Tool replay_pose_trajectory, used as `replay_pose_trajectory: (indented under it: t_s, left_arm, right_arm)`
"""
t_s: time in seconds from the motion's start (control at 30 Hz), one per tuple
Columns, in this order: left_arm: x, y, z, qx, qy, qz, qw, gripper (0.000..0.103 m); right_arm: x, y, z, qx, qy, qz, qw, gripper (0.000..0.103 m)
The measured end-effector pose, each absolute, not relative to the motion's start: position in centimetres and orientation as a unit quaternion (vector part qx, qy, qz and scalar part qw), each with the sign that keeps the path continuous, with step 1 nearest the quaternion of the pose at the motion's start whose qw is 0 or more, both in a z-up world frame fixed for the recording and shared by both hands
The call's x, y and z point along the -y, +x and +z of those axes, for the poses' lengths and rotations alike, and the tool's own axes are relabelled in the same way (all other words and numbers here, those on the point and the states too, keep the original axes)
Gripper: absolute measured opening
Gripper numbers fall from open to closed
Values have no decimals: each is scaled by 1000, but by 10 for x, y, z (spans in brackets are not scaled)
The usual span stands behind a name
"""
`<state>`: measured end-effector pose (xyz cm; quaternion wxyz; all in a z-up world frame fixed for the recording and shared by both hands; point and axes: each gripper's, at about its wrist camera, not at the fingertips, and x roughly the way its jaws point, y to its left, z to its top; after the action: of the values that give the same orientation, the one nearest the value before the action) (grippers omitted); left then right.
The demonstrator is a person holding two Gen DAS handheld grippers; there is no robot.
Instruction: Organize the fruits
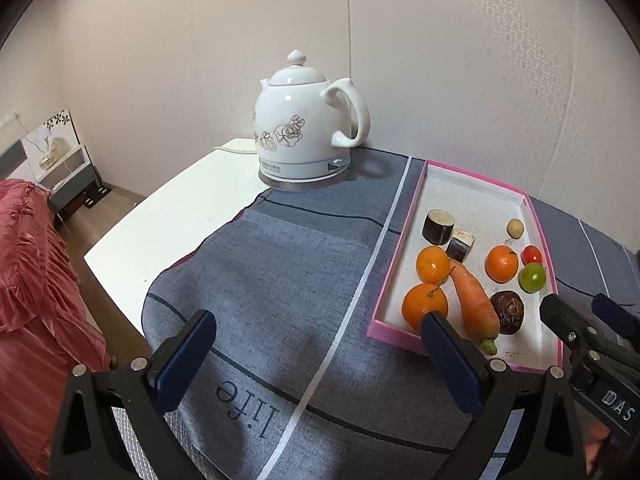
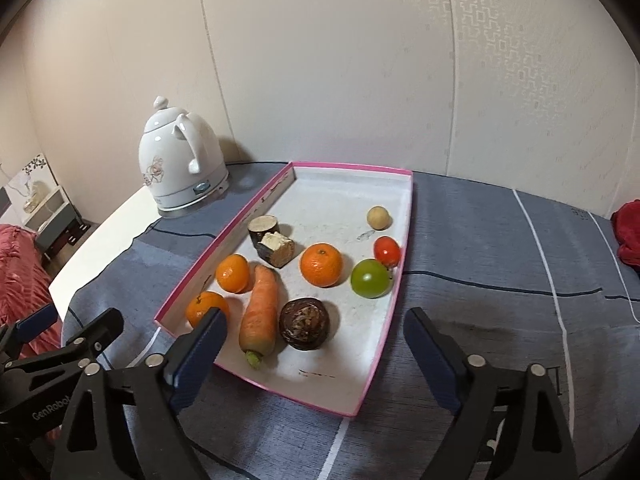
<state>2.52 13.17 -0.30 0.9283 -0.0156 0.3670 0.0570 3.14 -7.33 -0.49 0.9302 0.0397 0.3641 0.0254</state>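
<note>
Fruits lie loose in a shallow rectangular tray [image 2: 402, 216] with thin pink walls and a scuffed white floor, set on a grey woven cloth [image 1: 280, 264] with pale and dark stripes that covers most of the white worktop [image 1: 180, 216]. Three round, dimpled mandarins sit in it: one at the near left corner [image 2: 202, 310], one just behind it [image 2: 233, 273], one nearer the middle [image 2: 322, 264]. A long, matt, tapering carrot [image 2: 261, 312] lies lengthwise between them, its green stub toward the camera. Beside it sits a dark, wrinkled, roundish fruit [image 2: 305, 323]. Toward the right wall are a glossy green ball-shaped fruit [image 2: 370, 279], a small shiny red tomato [image 2: 387, 251] and a small smooth beige ball [image 2: 378, 217]. Two short cut cylinders with dark skin and pale, fibrous ends [image 2: 272, 240] touch each other near the left wall.

The right gripper [image 2: 316, 338] hangs above the tray's near end, its jaws spread wide with nothing between them. The left gripper [image 1: 320, 344] stands over bare cloth left of the tray, jaws likewise wide apart and empty.

A glossy white ceramic kettle [image 1: 304, 128] with a floral print stands at the back. The left wrist view alone shows the word "life" printed on the cloth [image 1: 248, 412] and the kettle's spout; the right wrist view alone shows a red cloth bundle [image 2: 628, 236] at the far right edge.
</note>
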Motion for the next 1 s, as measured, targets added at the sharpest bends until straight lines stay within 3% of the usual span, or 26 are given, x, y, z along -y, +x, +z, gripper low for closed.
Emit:
replay_pose_trajectory:
  t_s: [0.03,1.0]
  left_arm:
    - [-132,24,-3,-368,-16,58,928,103]
    - [-131,22,-4,-378,-29,51,924,103]
  right_arm:
    - [74,31,-5,-365,39,25,930,103]
    - [77,26,-3,-359,33,14,933,103]
